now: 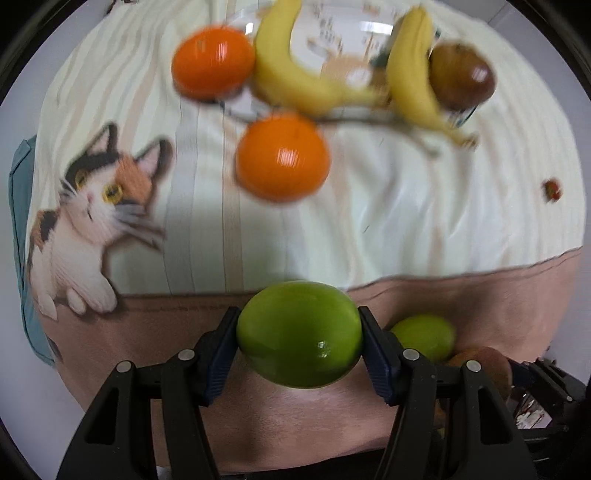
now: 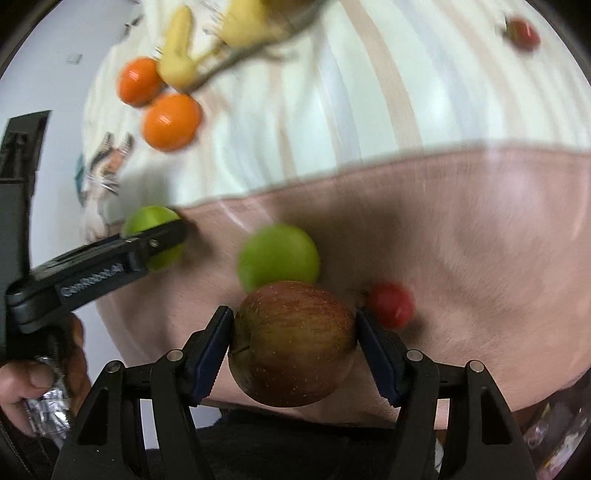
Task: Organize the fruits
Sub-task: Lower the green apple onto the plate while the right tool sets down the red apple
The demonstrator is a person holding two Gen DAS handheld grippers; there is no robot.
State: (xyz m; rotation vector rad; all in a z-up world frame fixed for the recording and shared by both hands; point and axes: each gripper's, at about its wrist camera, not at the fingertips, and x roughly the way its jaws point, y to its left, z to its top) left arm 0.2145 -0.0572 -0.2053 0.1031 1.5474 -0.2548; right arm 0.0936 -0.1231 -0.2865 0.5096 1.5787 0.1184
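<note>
My left gripper (image 1: 299,332) is shut on a green apple (image 1: 299,334), held above the pink band of the cloth. A second green apple (image 1: 424,336) lies just to its right on the cloth. In the right wrist view my right gripper (image 2: 293,341) is shut on a red-brown apple (image 2: 291,343). Beyond it lie the loose green apple (image 2: 279,256) and a small red fruit (image 2: 391,304). The left gripper (image 2: 162,240) with its green apple (image 2: 149,219) shows at the left. Two oranges (image 1: 282,157) (image 1: 212,62) and bananas (image 1: 295,74) lie farther off.
A clear glass bowl (image 1: 343,22) holds the bananas and a brown fruit (image 1: 461,75) at the far side. A small red fruit (image 1: 552,190) lies at the right on the striped cloth (image 1: 406,203) with a cat print (image 1: 92,206). A person's hand (image 2: 33,384) grips the left tool.
</note>
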